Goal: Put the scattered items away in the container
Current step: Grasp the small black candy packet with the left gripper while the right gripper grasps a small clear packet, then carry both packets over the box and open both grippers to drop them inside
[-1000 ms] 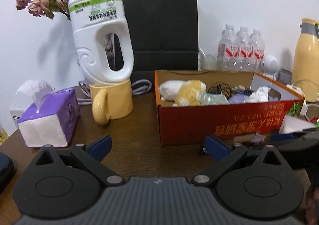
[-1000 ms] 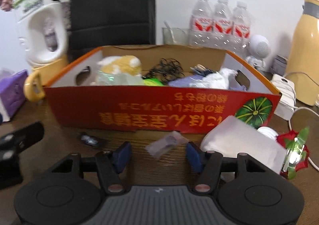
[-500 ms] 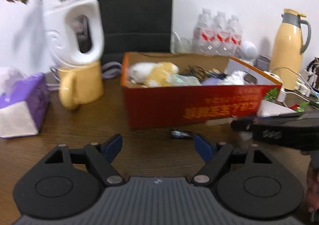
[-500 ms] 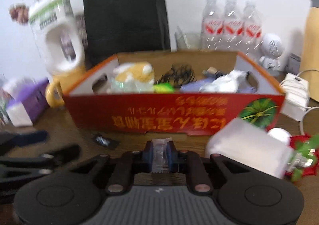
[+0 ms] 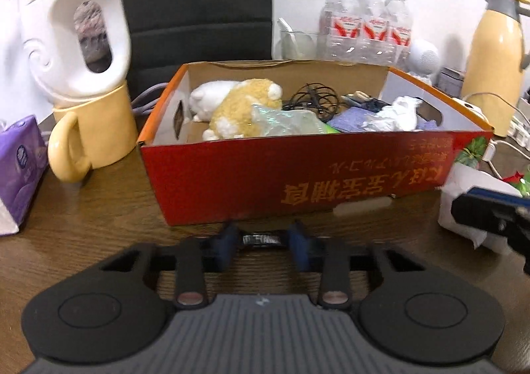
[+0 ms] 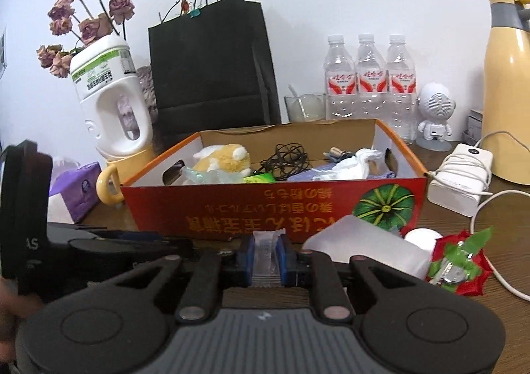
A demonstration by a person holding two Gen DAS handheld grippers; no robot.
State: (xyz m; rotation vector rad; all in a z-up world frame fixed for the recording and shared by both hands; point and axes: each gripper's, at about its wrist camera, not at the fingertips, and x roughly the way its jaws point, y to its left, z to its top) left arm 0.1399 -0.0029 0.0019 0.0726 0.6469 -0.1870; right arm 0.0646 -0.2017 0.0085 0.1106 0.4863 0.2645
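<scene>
Though upside down, orange Japanese lettering [image 6: 261, 220] across the red box [image 6: 155, 205]

The red box [image 6: 275, 208] walls off 12 o'clock right in front of both tools, though its open top is reachable from above. Bare worktop [image 5: 99, 208] sits at 9–10 o'clock before the yellow mug [image 5: 96, 132]. At 2–3 o'clock a white packet [image 6: 364, 248] and charger cable [image 6: 490, 208] crowd things.

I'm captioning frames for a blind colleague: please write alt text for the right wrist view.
The right gripper holds a small clear packet in its jaws before a red cardboard box filled with oddments. Behind stand three water bottles and a black bag.
</scene>
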